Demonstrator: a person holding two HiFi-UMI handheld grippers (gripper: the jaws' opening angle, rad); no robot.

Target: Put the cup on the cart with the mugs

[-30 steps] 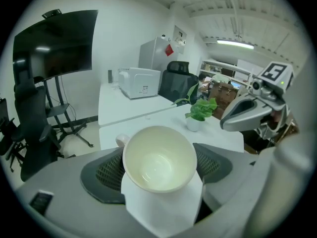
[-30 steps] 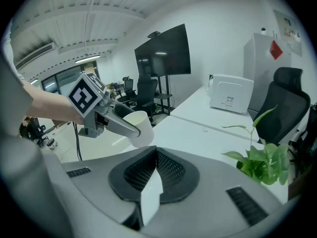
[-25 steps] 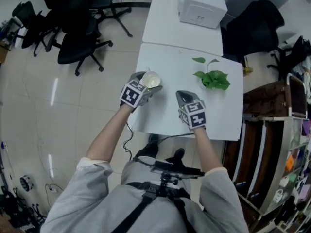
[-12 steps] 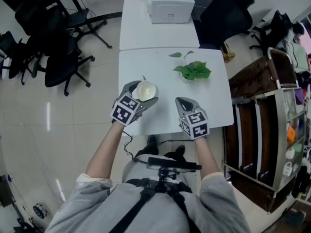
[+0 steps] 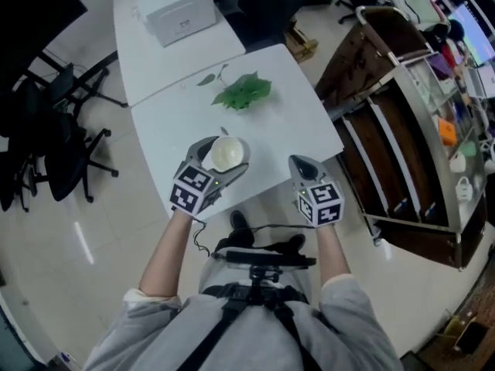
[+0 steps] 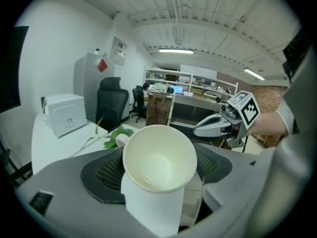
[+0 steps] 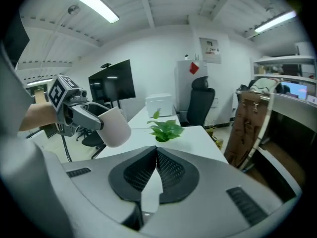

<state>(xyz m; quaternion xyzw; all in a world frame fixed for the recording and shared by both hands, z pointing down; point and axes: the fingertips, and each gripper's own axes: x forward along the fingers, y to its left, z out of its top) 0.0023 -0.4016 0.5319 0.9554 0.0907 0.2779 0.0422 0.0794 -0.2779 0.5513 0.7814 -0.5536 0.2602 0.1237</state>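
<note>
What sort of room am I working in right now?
Probably an office: white desks, black swivel chairs and a large monitor.

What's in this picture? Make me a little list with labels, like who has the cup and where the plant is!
cup: white, empty inside
left gripper: closed on the cup, a jaw on each side
right gripper: jaws together, holding nothing
plant: green leaves, on the white table, beyond the cup
white box: on the farther table
cart: on the person's right, small white mugs on a shelf
cup on cart: not yet
</note>
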